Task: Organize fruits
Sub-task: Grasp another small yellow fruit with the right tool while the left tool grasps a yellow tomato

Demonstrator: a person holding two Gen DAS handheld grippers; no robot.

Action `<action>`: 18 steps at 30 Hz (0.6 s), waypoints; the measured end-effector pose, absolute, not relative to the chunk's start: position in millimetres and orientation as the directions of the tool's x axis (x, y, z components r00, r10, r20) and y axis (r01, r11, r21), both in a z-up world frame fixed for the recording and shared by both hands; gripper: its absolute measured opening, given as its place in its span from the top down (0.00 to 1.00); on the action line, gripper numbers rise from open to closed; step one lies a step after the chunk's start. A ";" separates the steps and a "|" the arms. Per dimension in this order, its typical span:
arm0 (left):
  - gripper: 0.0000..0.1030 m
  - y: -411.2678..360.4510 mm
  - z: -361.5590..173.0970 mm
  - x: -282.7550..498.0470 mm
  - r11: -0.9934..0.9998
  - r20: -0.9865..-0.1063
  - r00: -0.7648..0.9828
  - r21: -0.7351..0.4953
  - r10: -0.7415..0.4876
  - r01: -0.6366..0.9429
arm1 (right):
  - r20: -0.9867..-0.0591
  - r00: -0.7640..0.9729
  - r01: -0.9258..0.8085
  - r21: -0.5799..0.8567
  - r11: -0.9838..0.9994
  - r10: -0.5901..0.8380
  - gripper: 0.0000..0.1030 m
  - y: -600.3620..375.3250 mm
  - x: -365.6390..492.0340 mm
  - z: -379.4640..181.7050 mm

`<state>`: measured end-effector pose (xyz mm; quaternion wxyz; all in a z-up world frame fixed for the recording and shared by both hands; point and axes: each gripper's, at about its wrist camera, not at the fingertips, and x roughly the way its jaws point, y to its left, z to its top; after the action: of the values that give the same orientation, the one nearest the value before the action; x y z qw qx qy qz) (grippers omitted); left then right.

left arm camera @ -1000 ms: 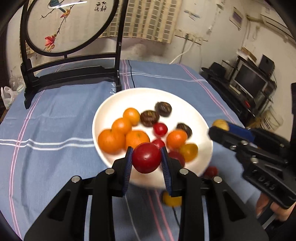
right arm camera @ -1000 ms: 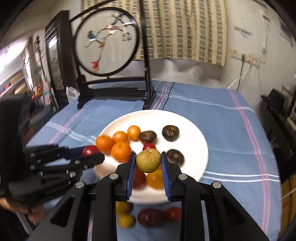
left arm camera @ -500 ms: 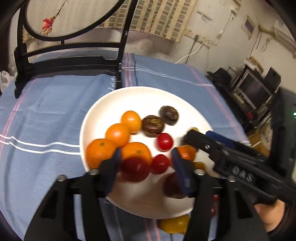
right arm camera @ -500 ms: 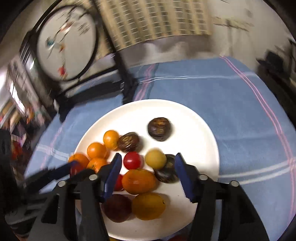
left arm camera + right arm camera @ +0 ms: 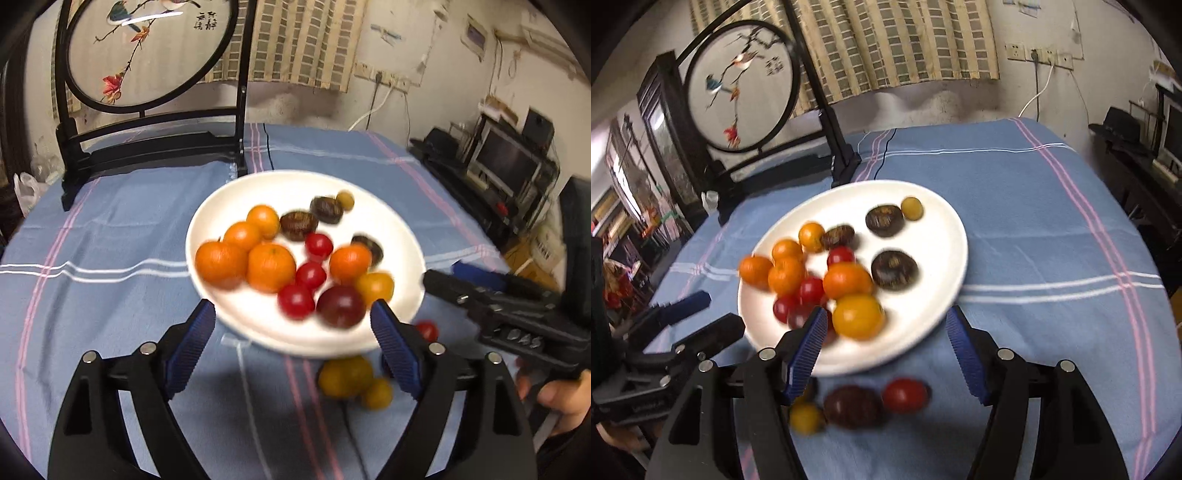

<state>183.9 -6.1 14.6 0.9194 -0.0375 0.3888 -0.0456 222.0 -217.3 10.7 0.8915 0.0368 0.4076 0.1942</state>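
On the plate point(image 5: 236, 325) now lie the tomato point(image 5: 296, 301) and yellow fruit point(image 5: 911, 208) carried 1 s ago; both grippers' fingers point(image 5: 190, 341) gape empty, strays point(image 5: 851, 406) remain beside it

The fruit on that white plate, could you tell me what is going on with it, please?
A person holding a gripper in each hand is sorting small fruits onto the white plate on the blue cloth. The left gripper and the right gripper both hang open and empty near the plate's front edge. Oranges, red tomatoes and dark fruits already lie on the plate. A few pieces remain on the cloth, among them a red tomato and a dark fruit.
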 end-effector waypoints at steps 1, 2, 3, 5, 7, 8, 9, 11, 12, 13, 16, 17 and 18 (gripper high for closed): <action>0.19 -7.5 12.3 178.3 0.994 -0.715 0.691 -0.088 -0.106 0.061 | -0.713 0.595 -0.327 0.207 0.922 0.371 0.34 -218.7 214.0 10.5; 0.18 -8.3 9.6 172.9 0.995 -0.718 0.689 -0.077 -0.099 0.064 | -0.715 0.596 -0.336 0.192 0.922 0.366 0.34 -219.9 206.7 9.7; 0.18 -8.5 8.3 168.7 0.995 -0.721 0.686 -0.072 -0.096 0.064 | -0.718 0.595 -0.341 0.182 0.922 0.361 0.34 -220.5 201.5 8.6; 0.18 -7.2 2.4 160.6 0.995 -0.733 0.674 -0.077 -0.095 0.057 | -0.728 0.591 -0.350 0.157 0.924 0.347 0.34 -222.2 190.2 4.6; 0.17 -5.5 -3.3 155.4 0.994 -0.740 0.664 -0.097 -0.108 0.053 | -0.737 0.590 -0.350 0.133 0.927 0.328 0.34 -224.3 181.6 -0.4; 0.17 -4.4 -6.7 153.4 0.994 -0.745 0.658 -0.101 -0.110 0.052 | -0.742 0.590 -0.350 0.122 0.929 0.320 0.34 -224.9 178.7 -2.6; 0.17 -4.1 -9.4 151.5 0.994 -0.747 0.655 -0.101 -0.109 0.051 | -0.750 0.585 -0.347 0.113 0.931 0.309 0.34 -225.8 175.7 -6.1; 0.16 -3.8 -15.0 149.6 0.994 -0.751 0.652 -0.094 -0.104 0.050 | -0.760 0.574 -0.341 0.116 0.933 0.304 0.34 -227.0 171.6 -10.5; 0.16 -2.6 -18.1 148.7 0.995 -0.752 0.651 -0.089 -0.099 0.048 | -0.764 0.567 -0.343 0.121 0.931 0.308 0.34 -227.0 169.6 -12.5; 0.15 -0.9 -21.2 148.2 0.994 -0.755 0.648 -0.092 -0.103 0.051 | -0.769 0.558 -0.351 0.122 0.928 0.312 0.34 -225.0 167.2 -14.6; 0.15 5.9 -30.4 150.8 0.993 -0.772 0.625 -0.110 -0.114 0.045 | -0.787 0.520 -0.387 0.128 0.913 0.330 0.34 -216.2 157.5 -23.7; 0.15 8.5 -33.0 152.3 0.993 -0.777 0.619 -0.113 -0.110 0.035 | -0.794 0.503 -0.400 0.137 0.906 0.342 0.34 -213.0 155.4 -26.6; 0.15 10.9 -34.9 153.9 0.993 -0.782 0.614 -0.113 -0.104 0.025 | -0.802 0.482 -0.413 0.146 0.899 0.352 0.34 -208.2 153.5 -29.8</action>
<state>153.9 10.9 -34.9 0.8973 -0.0452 0.4376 -0.0361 153.5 -208.2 -29.8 0.8603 -0.0331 0.4576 0.2223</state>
